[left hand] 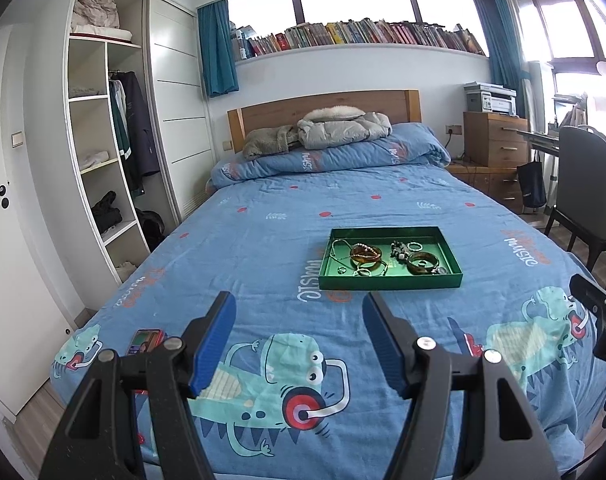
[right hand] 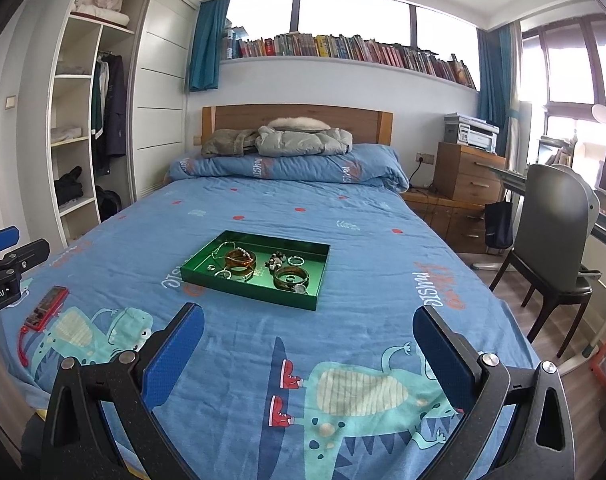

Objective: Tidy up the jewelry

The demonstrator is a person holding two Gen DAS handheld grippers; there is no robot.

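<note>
A green tray [left hand: 391, 281] [right hand: 247, 290] lies on the blue bedspread, holding a jumble of jewelry: amber bangles [left hand: 366, 253] [right hand: 240, 259], a second amber bangle [left hand: 423, 262] [right hand: 291, 277], small rings, a bead cluster [left hand: 398, 249] [right hand: 275, 259] and thin chains. My left gripper [left hand: 299, 308] hovers open above the near end of the bed, short of the tray, with nothing between its blue pads. My right gripper [right hand: 309, 318] is likewise open and empty, nearer than the tray. The right gripper's black body [left hand: 595, 308] shows at the left wrist view's right edge.
A red phone [right hand: 47, 307] [left hand: 145, 342] with a red cord lies on the bed's near left corner. Folded duvet and jackets [left hand: 327, 128] sit at the headboard. A wardrobe stands left; a chair [right hand: 559, 232], drawers and desk stand right of the bed.
</note>
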